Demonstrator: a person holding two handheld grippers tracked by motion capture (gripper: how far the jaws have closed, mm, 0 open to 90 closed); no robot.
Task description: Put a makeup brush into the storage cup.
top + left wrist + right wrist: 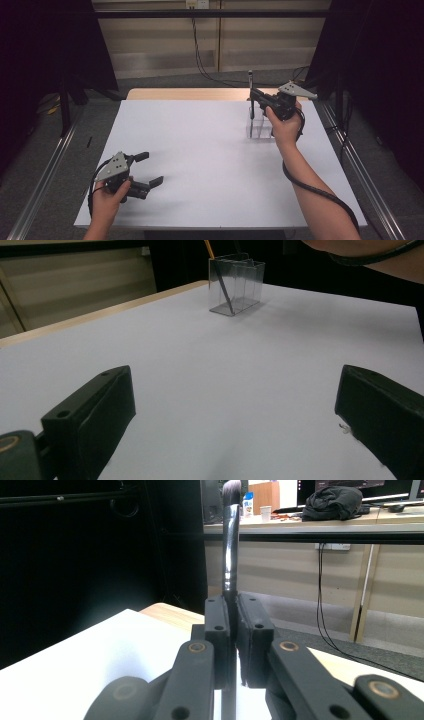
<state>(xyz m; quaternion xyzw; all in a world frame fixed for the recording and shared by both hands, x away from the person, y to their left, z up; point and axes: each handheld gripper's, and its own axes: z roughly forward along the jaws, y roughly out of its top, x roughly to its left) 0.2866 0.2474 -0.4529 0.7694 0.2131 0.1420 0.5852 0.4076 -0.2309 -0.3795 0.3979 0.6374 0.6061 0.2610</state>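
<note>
High view overhead, forward-down; gripper views low and close, sharing the white table.

The left gripper rests near the table's front left corner, jaws wide apart. The right gripper hovers near the far right corner, jaws clamped together.

Dim room with dark edges; the tabletop is evenly lit, with soft shadows under the fingers, which are blurred.
</note>
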